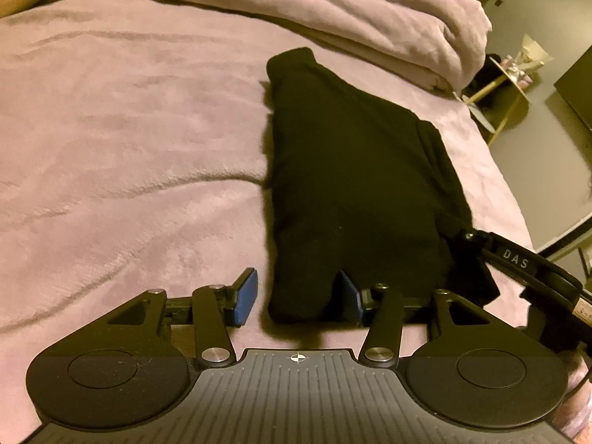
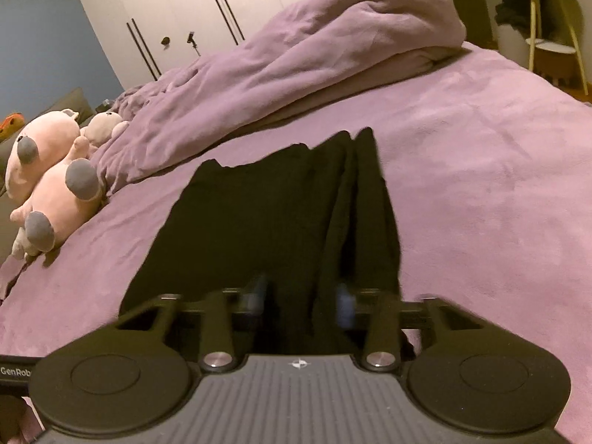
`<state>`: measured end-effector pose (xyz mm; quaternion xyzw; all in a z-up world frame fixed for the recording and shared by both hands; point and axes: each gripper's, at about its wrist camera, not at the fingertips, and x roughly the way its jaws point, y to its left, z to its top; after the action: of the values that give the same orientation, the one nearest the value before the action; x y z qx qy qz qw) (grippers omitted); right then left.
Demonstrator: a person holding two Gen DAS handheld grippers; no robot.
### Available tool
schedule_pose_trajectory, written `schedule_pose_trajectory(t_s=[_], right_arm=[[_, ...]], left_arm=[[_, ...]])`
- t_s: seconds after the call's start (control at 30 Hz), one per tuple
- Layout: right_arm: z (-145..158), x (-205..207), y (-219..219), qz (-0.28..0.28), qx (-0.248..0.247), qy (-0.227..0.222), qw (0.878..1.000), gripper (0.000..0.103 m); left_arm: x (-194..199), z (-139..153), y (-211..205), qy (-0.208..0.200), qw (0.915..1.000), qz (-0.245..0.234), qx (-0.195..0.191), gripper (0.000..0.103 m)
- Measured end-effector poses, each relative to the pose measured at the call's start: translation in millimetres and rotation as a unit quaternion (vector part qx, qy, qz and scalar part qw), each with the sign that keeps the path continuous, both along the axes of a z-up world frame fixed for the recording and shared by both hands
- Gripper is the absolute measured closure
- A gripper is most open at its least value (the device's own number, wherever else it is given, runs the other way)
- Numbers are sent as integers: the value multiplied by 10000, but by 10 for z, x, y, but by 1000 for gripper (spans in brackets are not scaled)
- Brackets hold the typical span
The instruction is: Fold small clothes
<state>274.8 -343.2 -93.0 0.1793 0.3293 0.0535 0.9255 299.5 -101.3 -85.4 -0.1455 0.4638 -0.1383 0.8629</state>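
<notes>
While a purple bedspread (image 1: 111,129) covers the whole bed, it serves as the landmark for everything else: a bunched duvet (image 2: 296,55) of the same colour lies along its far side, and a black garment (image 1: 351,170), folded into a long narrow shape, rests flat near its middle, running away from both cameras. Pink plush toys (image 2: 51,181) sit at the bedspread's left edge in the right wrist view, below white wardrobe doors (image 2: 185,0). Beyond the bedspread's far right corner stands a small yellow-framed shelf unit (image 2: 551,33); what sits on its shelves is too blurred to name. Left gripper (image 1: 299,298): jaws spread, the near end of the garment between them, the left blue pad (image 1: 245,296) standing clear of the cloth and the right one partly hidden by it. Right gripper (image 2: 301,301): seen against the garment's near edge with dark folds of cloth between its blurred pads (image 2: 344,309); whether they pinch the fabric cannot be told
</notes>
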Motion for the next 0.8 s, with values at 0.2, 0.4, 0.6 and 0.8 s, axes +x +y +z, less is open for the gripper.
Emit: schedule_pose_trajectory(t_s=[0.2, 0.4, 0.6, 0.8], right_arm=[[152, -171, 155, -449, -1196, -463, 9907, 98], [75, -180, 78, -630, -1206, -261, 9904, 99], [-83, -160, 122, -709, -1549, -7, 9854, 95], [70, -385, 22, -1334, -2172, -192, 9668, 54]], left_arm=[[10, 36, -42, -89, 9998, -79, 126, 45], [22, 1, -38, -45, 9999, -89, 129, 45], [39, -36, -42, 42, 9998, -159, 122, 44], [142, 108, 177, -156, 9997, 10, -176, 44]])
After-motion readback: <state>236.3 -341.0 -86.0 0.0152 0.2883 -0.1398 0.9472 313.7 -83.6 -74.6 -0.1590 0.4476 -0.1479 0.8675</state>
